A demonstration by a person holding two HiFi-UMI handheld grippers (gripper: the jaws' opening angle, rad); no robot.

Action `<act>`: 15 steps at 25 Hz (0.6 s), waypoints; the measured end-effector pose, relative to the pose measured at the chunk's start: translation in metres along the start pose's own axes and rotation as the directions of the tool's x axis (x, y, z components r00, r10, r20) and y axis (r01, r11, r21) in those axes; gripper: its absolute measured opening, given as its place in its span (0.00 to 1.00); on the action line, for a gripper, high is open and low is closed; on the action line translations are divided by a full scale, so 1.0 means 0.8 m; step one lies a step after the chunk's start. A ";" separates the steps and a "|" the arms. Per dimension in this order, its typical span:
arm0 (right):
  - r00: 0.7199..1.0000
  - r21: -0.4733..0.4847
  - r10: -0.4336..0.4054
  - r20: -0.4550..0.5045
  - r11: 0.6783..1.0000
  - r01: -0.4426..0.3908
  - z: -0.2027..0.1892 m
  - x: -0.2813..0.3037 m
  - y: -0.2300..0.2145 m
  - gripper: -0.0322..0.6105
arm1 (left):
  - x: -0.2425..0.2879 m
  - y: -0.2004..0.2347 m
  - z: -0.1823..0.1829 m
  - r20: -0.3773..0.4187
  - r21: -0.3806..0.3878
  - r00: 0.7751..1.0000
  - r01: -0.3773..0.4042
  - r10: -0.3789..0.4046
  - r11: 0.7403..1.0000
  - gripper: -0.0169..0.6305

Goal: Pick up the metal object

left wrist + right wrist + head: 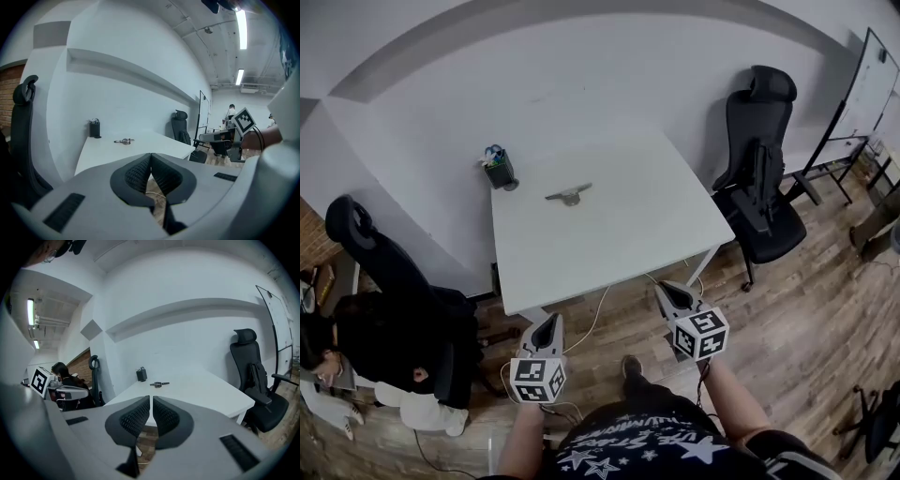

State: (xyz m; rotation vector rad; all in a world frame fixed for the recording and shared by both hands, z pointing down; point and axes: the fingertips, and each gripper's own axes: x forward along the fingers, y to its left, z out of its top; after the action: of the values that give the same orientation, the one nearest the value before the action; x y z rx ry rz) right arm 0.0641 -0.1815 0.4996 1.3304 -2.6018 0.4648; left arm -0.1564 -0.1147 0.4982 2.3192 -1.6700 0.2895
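The metal object [569, 195] lies flat on the white table [609, 246], towards its far side, with nothing touching it. It shows small and distant in the left gripper view [124, 140] and in the right gripper view [159, 384]. Both grippers hang over the wooden floor in front of the table's near edge. My left gripper [549, 320] [151, 160] is shut, its pads pressed together with nothing between them. To its right, my right gripper [664, 287] [151, 401] is shut too and holds nothing.
A black pen holder [498, 171] stands at the table's far left corner. One black office chair [761, 159] is right of the table, another [380, 267] left of it, with a seated person [342, 352] beside. A whiteboard [865, 92] stands far right. Cables [592, 319] trail under the table.
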 end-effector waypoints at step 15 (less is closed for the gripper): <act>0.998 0.020 0.062 -0.015 0.998 -0.062 0.038 0.106 -0.124 0.13 | 0.152 0.009 0.063 0.013 0.047 0.997 -0.074 0.074 0.996 0.06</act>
State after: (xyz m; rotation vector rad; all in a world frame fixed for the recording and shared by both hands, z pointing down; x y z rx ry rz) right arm 0.0946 -0.3109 0.5157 1.2503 -2.6386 0.5095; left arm -0.1243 -0.2419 0.4898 2.3000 -1.7762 0.3345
